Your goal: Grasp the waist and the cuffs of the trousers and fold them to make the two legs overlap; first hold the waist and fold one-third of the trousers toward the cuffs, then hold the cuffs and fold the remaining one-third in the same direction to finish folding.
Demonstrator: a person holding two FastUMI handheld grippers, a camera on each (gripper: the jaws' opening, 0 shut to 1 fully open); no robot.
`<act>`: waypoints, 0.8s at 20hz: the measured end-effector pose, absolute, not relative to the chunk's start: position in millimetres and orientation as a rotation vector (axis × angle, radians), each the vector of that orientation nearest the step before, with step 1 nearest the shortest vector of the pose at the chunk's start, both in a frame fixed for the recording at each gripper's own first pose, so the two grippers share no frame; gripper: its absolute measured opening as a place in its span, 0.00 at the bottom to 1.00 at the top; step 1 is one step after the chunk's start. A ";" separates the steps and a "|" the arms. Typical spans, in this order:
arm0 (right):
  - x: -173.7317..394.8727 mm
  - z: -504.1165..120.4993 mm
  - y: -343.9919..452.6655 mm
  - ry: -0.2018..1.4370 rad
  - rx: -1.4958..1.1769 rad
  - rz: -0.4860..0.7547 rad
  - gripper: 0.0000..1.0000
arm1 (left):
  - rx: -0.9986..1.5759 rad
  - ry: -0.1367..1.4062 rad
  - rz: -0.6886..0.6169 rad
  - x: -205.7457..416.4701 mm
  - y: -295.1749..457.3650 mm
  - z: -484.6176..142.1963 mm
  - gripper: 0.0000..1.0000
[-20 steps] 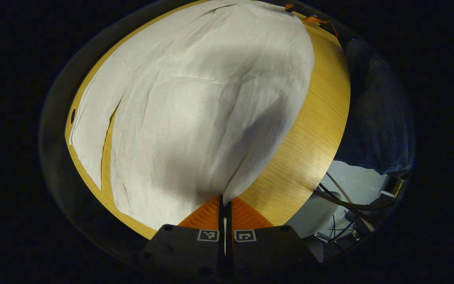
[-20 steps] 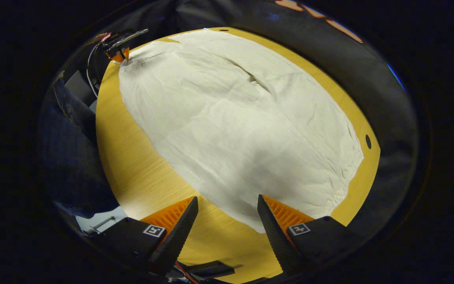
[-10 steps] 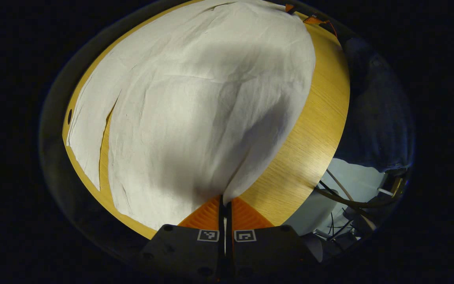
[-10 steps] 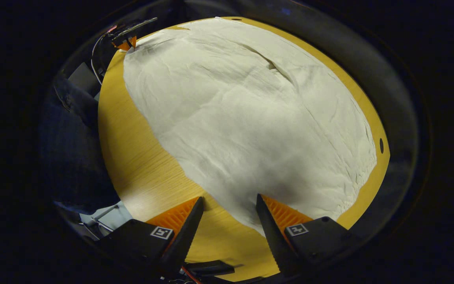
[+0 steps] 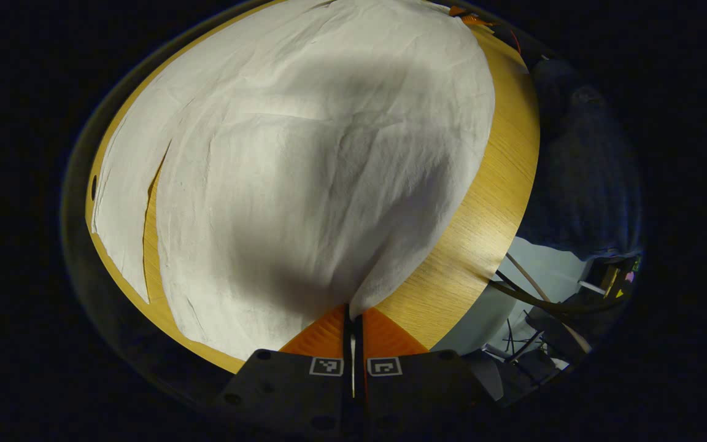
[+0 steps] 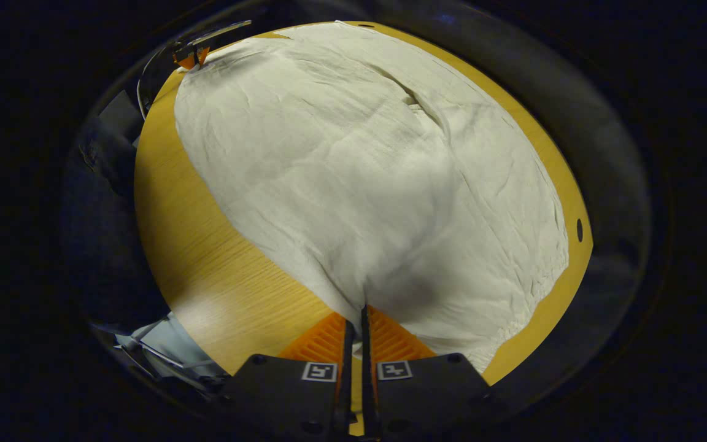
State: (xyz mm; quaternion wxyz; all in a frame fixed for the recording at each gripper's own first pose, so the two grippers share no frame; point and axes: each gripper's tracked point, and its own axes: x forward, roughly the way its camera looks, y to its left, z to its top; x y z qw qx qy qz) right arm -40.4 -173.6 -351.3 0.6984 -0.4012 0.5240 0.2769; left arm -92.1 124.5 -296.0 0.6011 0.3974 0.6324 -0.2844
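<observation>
Trousers [image 5: 304, 166] lie spread flat over most of the round wooden table [image 5: 488, 209], pale cloth w/ light creases. One leg lies apart at the far edge in the left gripper view, a thin wedge of table showing btwn the legs. My left gripper [image 5: 352, 313] is clamped tight on a corner of the cloth near the table edge. My right gripper [image 6: 358, 316] is pinched on the opposite corner — fabric pulls up to a point at its tips. Cables [image 5: 531, 294] hang below the table edge.
</observation>
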 end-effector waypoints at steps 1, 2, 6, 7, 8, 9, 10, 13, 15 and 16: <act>-40.2 -347.7 -171.2 1.163 -0.898 0.617 0.08 | 0.908 1.468 -0.660 -92.1 120.7 -296.8 0.00; -41.0 -349.1 -173.4 1.163 -0.900 0.613 0.06 | 0.902 1.467 -0.660 -92.0 116.4 -297.8 0.00; -40.4 -350.2 -173.7 1.167 -0.901 0.600 0.05 | 0.926 1.445 -0.672 -88.5 97.2 -300.9 0.00; -40.3 -349.3 -174.1 1.170 -0.894 0.592 0.05 | 0.924 1.440 -0.668 -87.4 92.0 -301.5 0.00; -40.3 -350.0 -175.0 1.175 -0.876 0.575 0.06 | 0.916 1.431 -0.661 -85.8 85.9 -302.3 0.00; -40.6 -349.5 -175.0 1.183 -0.850 0.554 0.05 | 0.903 1.424 -0.647 -84.3 79.7 -303.0 0.00; -39.9 -346.4 -175.8 1.186 -0.830 0.534 0.06 | 0.898 1.411 -0.628 -81.2 73.8 -303.0 0.00; -31.4 -328.3 -173.3 1.148 -0.748 0.457 0.06 | 0.956 1.319 -0.559 -52.2 54.8 -281.3 0.00; -18.7 -314.2 -170.6 1.097 -0.697 0.396 0.05 | 0.942 1.240 -0.493 -21.4 36.3 -256.5 0.00; -13.1 -306.4 -171.0 1.075 -0.666 0.362 0.05 | 0.938 1.193 -0.452 -1.8 27.4 -242.5 0.00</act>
